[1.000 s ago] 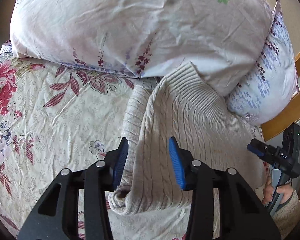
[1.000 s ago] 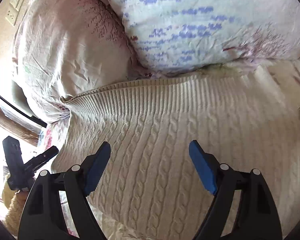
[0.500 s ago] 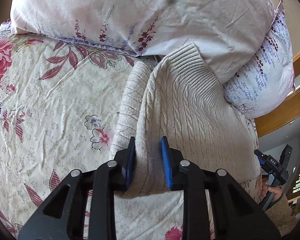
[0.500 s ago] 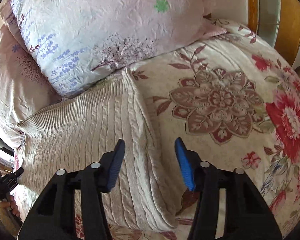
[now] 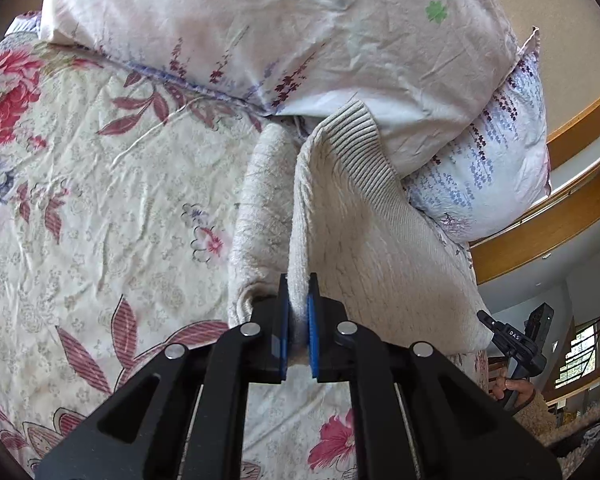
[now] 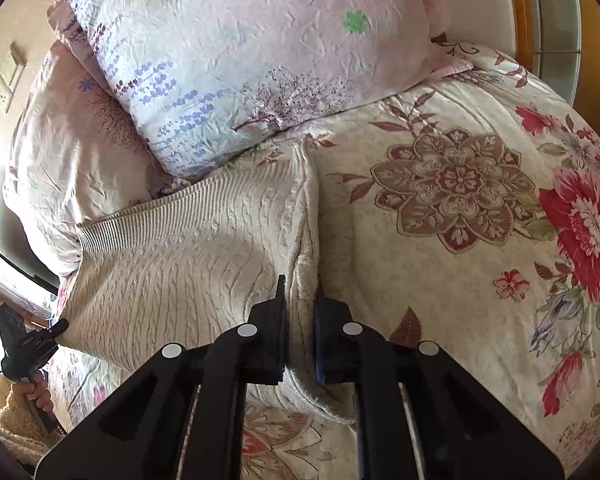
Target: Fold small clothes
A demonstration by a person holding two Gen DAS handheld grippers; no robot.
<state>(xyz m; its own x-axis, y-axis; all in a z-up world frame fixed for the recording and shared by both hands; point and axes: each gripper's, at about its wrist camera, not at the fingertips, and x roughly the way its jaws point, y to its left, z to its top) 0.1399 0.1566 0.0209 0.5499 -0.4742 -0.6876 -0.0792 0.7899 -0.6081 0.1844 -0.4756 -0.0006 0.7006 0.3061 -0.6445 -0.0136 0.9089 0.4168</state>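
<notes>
A cream cable-knit sweater (image 5: pixel 364 232) lies on the floral bedspread (image 5: pixel 112 200), its ribbed hem (image 5: pixel 364 148) against the pillows. My left gripper (image 5: pixel 298 320) is closing its jaws on the sweater's raised long edge, and the blue pads press the knit between them. A folded-under part lies just left of that grip. In the right wrist view the sweater (image 6: pixel 188 248) spreads to the left. My right gripper (image 6: pixel 300 320) is closing on its right-hand edge, with the knit pinched between the pads. Each view shows the other gripper (image 5: pixel 512 340) (image 6: pixel 28 344) in a person's hand beside the sweater's far corner.
Two stacked floral pillows (image 6: pixel 252 52) lie behind the sweater. A wooden bed frame (image 5: pixel 540 240) runs along the right of the left wrist view. Open bedspread (image 6: pixel 460 220) stretches to the right in the right wrist view. A wall socket (image 6: pixel 6 92) sits at the far left.
Both grippers went from open to shut on the sweater. The right one swung from over the middle of the knit to its right edge. The left one's edge now stands raised.
</notes>
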